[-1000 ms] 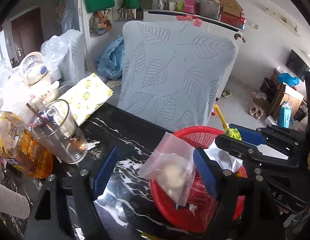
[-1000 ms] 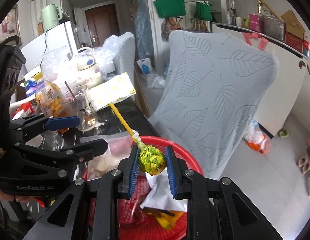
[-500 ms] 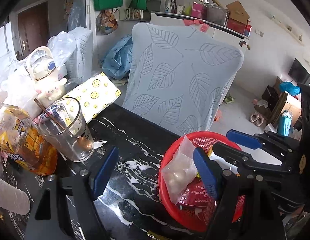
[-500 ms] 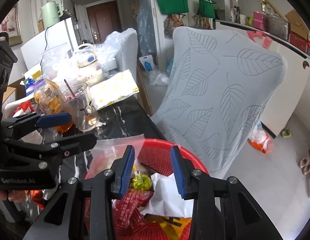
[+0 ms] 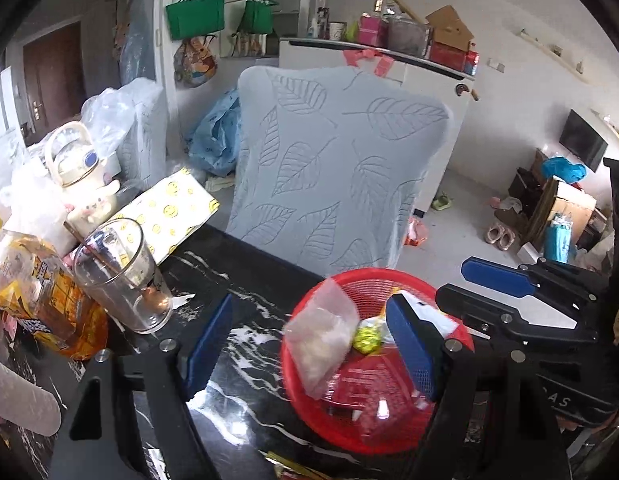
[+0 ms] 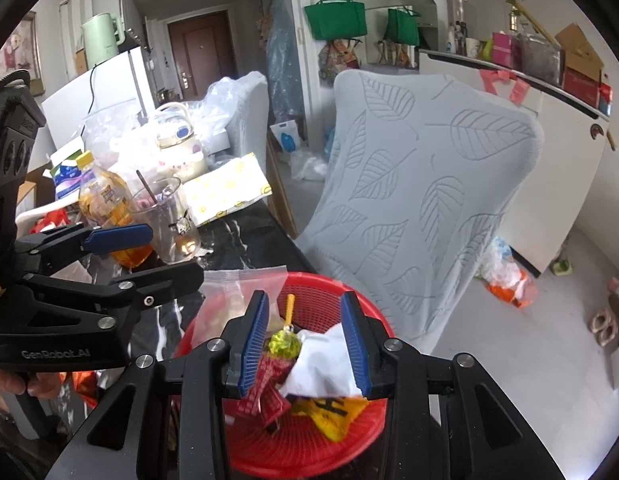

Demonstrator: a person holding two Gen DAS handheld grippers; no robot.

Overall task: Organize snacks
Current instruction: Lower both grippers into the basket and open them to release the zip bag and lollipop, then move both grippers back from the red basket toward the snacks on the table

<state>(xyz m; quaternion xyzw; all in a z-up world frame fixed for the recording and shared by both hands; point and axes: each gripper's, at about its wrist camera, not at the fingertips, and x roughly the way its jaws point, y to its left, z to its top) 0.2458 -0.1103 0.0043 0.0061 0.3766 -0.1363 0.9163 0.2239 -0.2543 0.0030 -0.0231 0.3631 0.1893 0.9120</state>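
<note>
1. The lollipop (image 6: 284, 342), gripped by the right gripper (image 6: 304, 338) a second ago, is now lying loose in the red basket (image 6: 309, 456).
2. The clear bag (image 5: 321, 340) is also resting inside, leaning on the rim.
3. Both grippers' fingers are standing wide, holding nothing; the left gripper (image 5: 309, 348) is hovering over the worktop (image 5: 245, 344).
4. Both snacks are looking placed.

red mesh basket (image 6: 373, 452), yellow-green foil lollipop (image 6: 284, 343) on yellow stick, red snack packet (image 6: 265, 394), black white-veined marble table (image 5: 245, 344), pale grey leaf-patterned chair cover (image 5: 337, 176), white smiley-print box (image 5: 169, 208), green hanging bags (image 6: 335, 16)
</note>
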